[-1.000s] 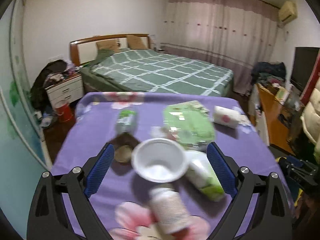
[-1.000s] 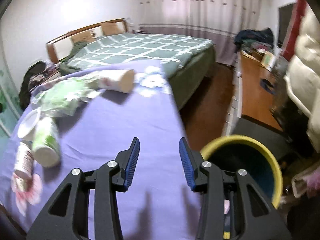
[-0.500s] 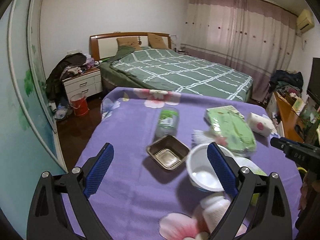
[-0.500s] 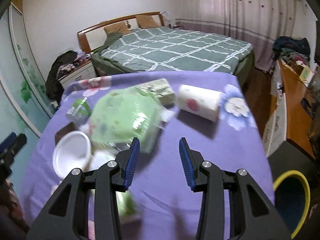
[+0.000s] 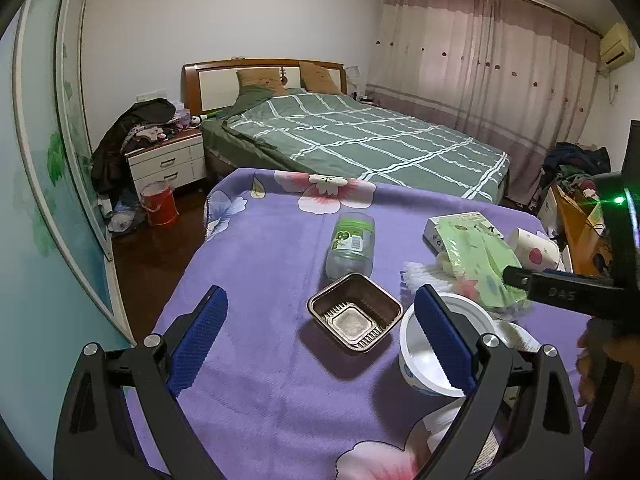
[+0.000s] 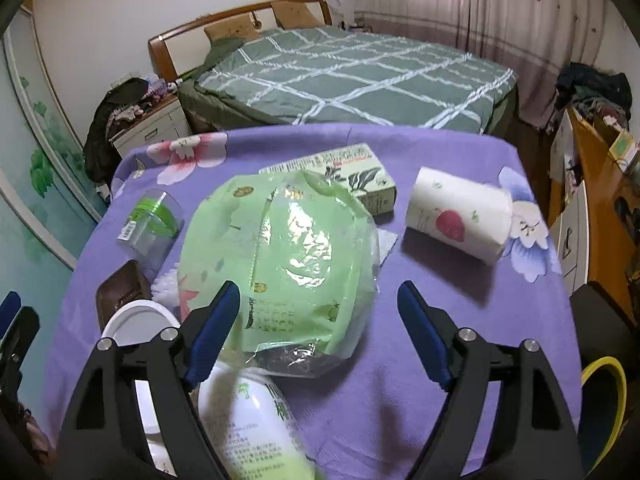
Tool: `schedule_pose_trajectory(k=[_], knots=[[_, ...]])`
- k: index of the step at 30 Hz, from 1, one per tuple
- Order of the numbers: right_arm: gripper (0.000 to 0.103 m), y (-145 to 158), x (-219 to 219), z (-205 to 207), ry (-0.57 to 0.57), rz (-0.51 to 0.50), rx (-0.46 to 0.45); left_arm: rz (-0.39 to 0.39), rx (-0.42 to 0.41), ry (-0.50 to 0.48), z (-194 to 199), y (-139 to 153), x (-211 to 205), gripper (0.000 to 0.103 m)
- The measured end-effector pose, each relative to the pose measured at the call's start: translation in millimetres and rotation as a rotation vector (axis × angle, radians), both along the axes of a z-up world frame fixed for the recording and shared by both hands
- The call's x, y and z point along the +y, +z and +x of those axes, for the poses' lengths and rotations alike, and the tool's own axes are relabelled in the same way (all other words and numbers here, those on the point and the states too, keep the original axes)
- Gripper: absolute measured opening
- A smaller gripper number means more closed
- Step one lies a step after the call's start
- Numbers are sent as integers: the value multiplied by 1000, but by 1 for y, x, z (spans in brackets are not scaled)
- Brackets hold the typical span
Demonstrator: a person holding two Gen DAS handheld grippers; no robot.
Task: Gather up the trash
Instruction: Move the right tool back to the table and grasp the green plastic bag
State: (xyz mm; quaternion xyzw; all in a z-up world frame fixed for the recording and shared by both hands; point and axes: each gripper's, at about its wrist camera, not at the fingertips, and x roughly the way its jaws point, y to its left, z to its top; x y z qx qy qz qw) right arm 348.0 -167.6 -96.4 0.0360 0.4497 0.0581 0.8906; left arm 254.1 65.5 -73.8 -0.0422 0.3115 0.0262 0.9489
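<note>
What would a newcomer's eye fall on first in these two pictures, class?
A crumpled green plastic bag dominates the purple flowered tablecloth, just ahead of the open right gripper. Left of it, a brown square tray sits before the open left gripper. A green-checked bed fills the background.

Dim, even indoor light; soft shadows on the counter [image 5: 256,264]. Glare glints off the green plastic bag [image 6: 288,256]. Fisheye bends the edges; the nearest bottle [image 6: 256,432] blurs.

Two close tool-mounted fisheye views angled down toward the bed [image 5: 360,144], sharing the purple tabletop [image 6: 440,288].
</note>
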Motion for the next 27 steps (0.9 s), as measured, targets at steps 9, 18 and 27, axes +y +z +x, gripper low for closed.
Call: schedule_pose_trajectory(k=[9, 18, 27], knots=[[42, -11, -4, 0, -9, 40, 39, -11, 6, -7, 0, -1, -1, 93], [2, 4, -7, -15, 7, 46, -13, -6, -5, -13, -7, 5, -5, 93], [1, 23, -26, -41, -9, 48, -72, 4, -26, -45, -22, 17, -19, 93]])
